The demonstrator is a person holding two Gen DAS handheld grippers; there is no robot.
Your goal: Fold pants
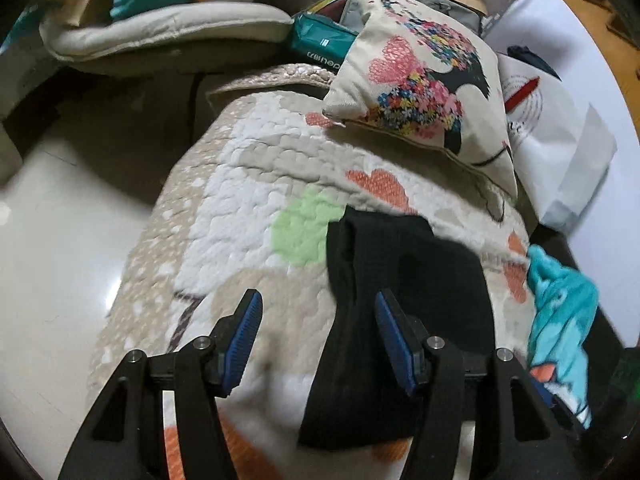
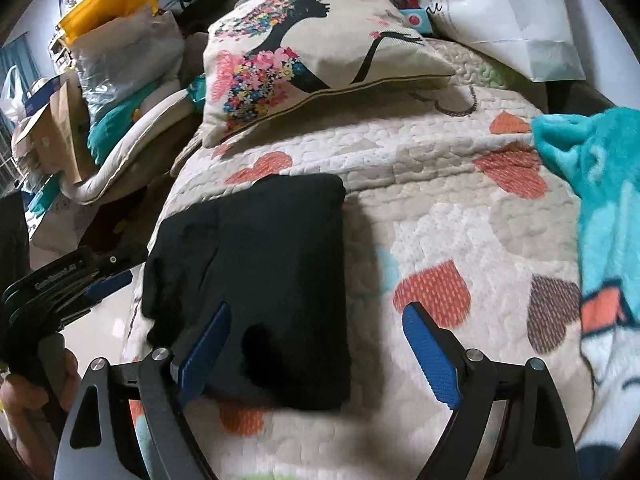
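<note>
On the heart-print quilt [image 2: 440, 216] the black pants [image 2: 260, 280] lie folded into a compact rectangle. Left gripper [image 1: 318, 340] and right gripper [image 2: 316, 354] hover above, fingers wide, holding nothing. Floral pillow [image 2: 320, 52] behind; teal blanket [image 2: 600, 200] at right.

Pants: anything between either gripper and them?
Nothing visible. The black pants lie folded on the quilt, both grippers open above them: right gripper, left gripper. Pillow and teal blanket lie clear.
</note>
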